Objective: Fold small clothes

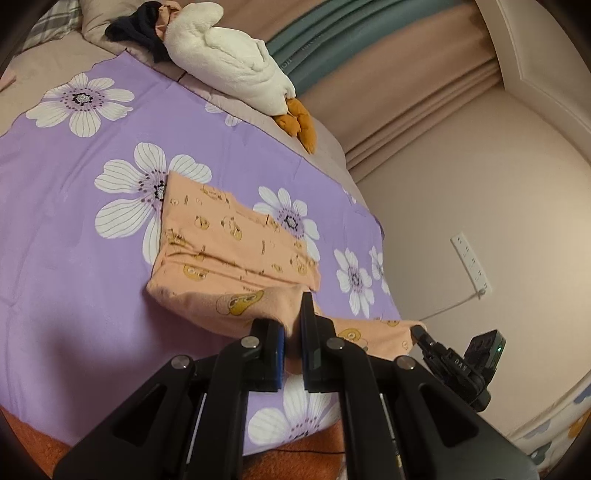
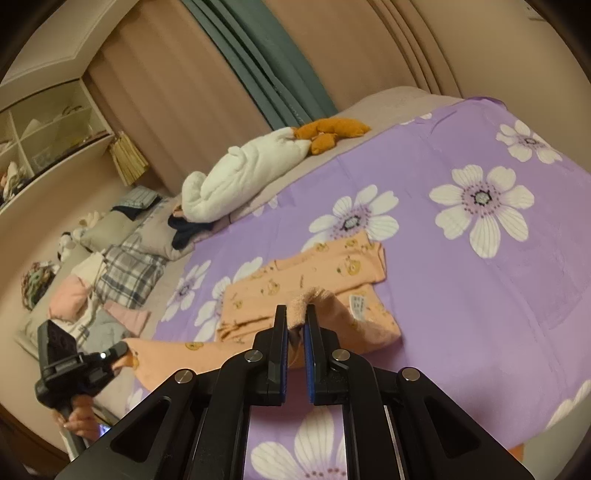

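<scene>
A small peach garment (image 1: 221,236) printed with yellow bears lies partly folded on the purple flowered sheet (image 1: 74,177). My left gripper (image 1: 293,325) is shut on its near edge and holds that edge raised above the bed. In the right wrist view the same peach garment (image 2: 317,273) shows a white care label, and my right gripper (image 2: 295,325) is shut on another bunch of its near edge. Each gripper appears in the other's view: the right gripper (image 1: 419,330) pinches the hem's far corner, and the left gripper (image 2: 123,349) grips the cloth at lower left, a hand beneath it.
A white plush goose (image 1: 229,62) with orange feet lies at the sheet's far edge beside dark clothes (image 1: 136,29). Pillows and a loose clothes pile (image 2: 96,295) sit at the bed's head. Curtains (image 2: 258,62), a shelf unit (image 2: 44,125) and a wall socket (image 1: 471,264) surround the bed.
</scene>
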Demonstrator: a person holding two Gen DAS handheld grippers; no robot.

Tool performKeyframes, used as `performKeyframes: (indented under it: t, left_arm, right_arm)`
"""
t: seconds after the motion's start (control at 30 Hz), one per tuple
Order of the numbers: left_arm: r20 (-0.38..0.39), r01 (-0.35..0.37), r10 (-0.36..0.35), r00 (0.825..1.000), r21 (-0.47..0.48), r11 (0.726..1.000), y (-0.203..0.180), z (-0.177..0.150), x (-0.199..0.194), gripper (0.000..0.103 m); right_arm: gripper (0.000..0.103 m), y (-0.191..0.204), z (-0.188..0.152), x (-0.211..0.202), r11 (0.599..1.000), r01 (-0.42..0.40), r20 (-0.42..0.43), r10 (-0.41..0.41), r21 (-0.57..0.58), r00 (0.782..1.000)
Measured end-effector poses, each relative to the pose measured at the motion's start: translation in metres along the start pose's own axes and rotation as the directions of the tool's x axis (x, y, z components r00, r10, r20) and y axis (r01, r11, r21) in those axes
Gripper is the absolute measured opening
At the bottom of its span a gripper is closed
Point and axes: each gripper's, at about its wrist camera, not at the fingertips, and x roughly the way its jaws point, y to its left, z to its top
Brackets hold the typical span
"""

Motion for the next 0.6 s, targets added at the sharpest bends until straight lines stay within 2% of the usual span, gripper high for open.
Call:
performKeyframes:
  t: [0.2,0.33,0.47,0.6]
  left_arm:
    - [0.016,-0.011,0.011,1.0,-0.053,0.999,0.016,0.033,0.021,0.006]
    - [0.005,-0.03,0.031,1.0,-0.112,0.993,0.036,0.059,0.048,0.006]
    - [-0.016,-0.076,0.074,0.997,-0.141,0.987,0.054,0.087,0.084,0.006]
    - [-0.041,-0.135,0.13,0.991,-0.155,0.979,0.071,0.11,0.121,0.006]
  right_arm:
    - [0.009,-0.007,0.021,0.024,0.999,-0.024,0.009,0.024,0.044,1.0]
    - [0.009,-0.015,0.039,0.057,0.997,0.022,0.002,-0.022,0.074,1.0]
    - [0.009,-0.025,0.056,0.095,0.995,0.041,-0.034,-0.037,0.096,0.999]
    - [0.009,-0.043,0.074,0.146,0.986,0.094,-0.1,-0.08,0.137,0.992]
